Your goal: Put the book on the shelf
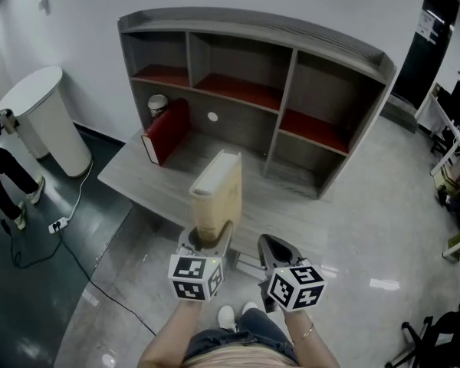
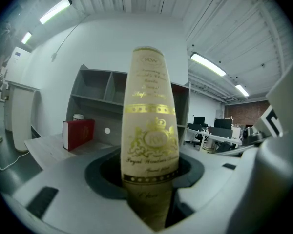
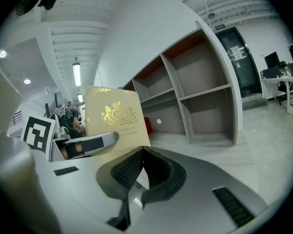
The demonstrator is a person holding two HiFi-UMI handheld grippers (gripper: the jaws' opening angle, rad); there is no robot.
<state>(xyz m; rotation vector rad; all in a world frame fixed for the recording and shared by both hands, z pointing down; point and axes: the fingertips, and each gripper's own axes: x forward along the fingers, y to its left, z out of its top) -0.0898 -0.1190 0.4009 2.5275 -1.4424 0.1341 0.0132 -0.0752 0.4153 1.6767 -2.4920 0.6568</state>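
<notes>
A cream book (image 1: 218,194) with gold print stands upright between the jaws of my left gripper (image 1: 211,240), which is shut on its lower end. In the left gripper view the book's spine (image 2: 150,130) faces the camera and fills the middle. The grey shelf unit (image 1: 291,67) with red-lined compartments stands ahead on a low wooden platform (image 1: 130,179). My right gripper (image 1: 274,245) hangs beside the left one, shut and holding nothing. In the right gripper view its jaws (image 3: 142,149) meet at the tips, with the book's cover (image 3: 116,118) to the left and the shelf (image 3: 195,87) beyond.
A red book (image 1: 166,131) leans in the shelf's lower left compartment, with a small jar (image 1: 158,103) behind it. A white cylindrical stand (image 1: 42,117) and a person's legs (image 1: 4,175) are at the far left. A cable and power strip (image 1: 59,224) lie on the floor.
</notes>
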